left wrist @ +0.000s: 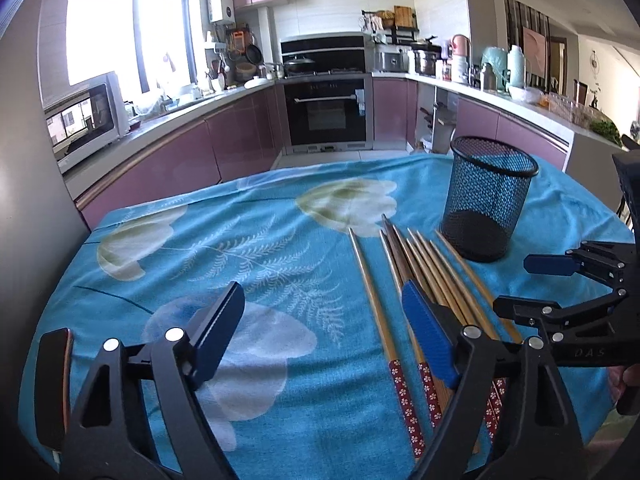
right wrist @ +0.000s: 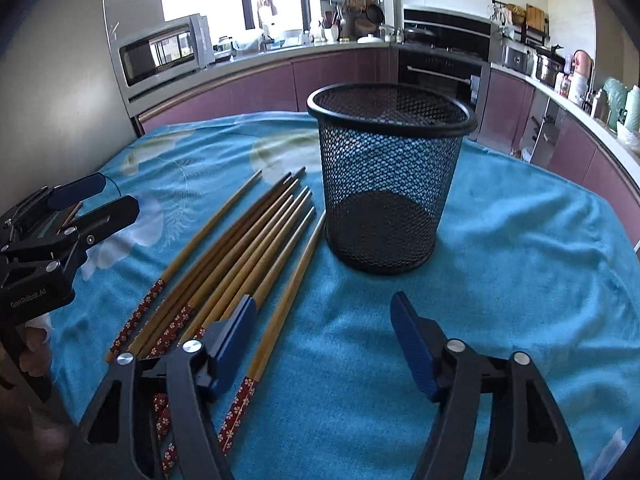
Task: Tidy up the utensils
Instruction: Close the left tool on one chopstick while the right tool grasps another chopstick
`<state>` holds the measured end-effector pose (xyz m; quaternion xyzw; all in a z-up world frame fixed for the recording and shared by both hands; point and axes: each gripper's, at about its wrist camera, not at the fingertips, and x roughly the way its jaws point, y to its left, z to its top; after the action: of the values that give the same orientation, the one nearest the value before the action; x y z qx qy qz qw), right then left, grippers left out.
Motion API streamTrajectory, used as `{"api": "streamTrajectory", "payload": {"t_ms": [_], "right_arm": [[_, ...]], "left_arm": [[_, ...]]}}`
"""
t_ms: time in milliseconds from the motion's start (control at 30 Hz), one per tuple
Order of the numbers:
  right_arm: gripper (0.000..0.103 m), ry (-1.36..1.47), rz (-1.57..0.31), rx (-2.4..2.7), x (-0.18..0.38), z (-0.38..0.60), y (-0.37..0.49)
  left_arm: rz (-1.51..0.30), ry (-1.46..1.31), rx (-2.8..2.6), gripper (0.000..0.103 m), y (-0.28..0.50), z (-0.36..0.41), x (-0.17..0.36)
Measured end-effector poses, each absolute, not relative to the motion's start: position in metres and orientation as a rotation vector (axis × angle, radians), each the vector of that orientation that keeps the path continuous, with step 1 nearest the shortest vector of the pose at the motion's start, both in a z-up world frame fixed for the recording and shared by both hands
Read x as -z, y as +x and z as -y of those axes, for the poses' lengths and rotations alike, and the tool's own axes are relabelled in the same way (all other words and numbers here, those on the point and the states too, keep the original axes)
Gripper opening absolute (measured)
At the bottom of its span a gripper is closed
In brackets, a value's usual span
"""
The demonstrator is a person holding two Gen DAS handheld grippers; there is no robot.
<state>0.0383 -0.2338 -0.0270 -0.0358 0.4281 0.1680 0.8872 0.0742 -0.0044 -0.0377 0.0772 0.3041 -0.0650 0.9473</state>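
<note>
Nothing is being sorted yet: the chopsticks (right wrist: 240, 248) are lying loose mid-counter, beside the empty mesh cup (right wrist: 390, 176). Both the left hand-held gripper (left wrist: 324, 340) and the right hand-held gripper (right wrist: 324, 344) are being held spread, pinching nothing.

Chopsticks (left wrist: 416, 280) lie fanned on blue cloth (left wrist: 240, 264) beside upright mesh cup (left wrist: 490, 200); left gripper (left wrist: 324, 320) jaws apart, seemingly empty.
</note>
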Motion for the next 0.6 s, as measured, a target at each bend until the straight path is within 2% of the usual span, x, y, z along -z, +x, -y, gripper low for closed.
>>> {"api": "streamTrajectory", "payload": {"t_ms": [133,200,433,500,567,600], "right_arm": [[0.056,-0.1,-0.916,-0.355,0.029,0.227,0.042],[0.044,-0.109,-0.922,-0.356,0.029,0.225,0.044],[0.03,-0.108,-0.943,-0.359,0.029,0.225,0.059],[0.017,-0.092,-0.95,-0.371,0.029,0.227,0.061],[0.008,-0.07,-0.956,-0.383,0.029,0.23,0.062],[0.007,-0.055,-0.957,-0.386,0.029,0.231,0.062]], "left_arm": [[-0.69,0.194,0.169,0.071,0.091,0.014,0.052],[-0.731,0.194,0.181,0.065,0.101,0.016,0.059],[-0.838,0.163,0.252,0.047,0.13,0.022,0.077],[-0.886,0.13,0.27,0.037,0.139,0.021,0.084],[-0.886,0.111,0.272,0.036,0.144,0.02,0.085],[-0.884,0.107,0.27,0.031,0.146,0.021,0.086]]}}
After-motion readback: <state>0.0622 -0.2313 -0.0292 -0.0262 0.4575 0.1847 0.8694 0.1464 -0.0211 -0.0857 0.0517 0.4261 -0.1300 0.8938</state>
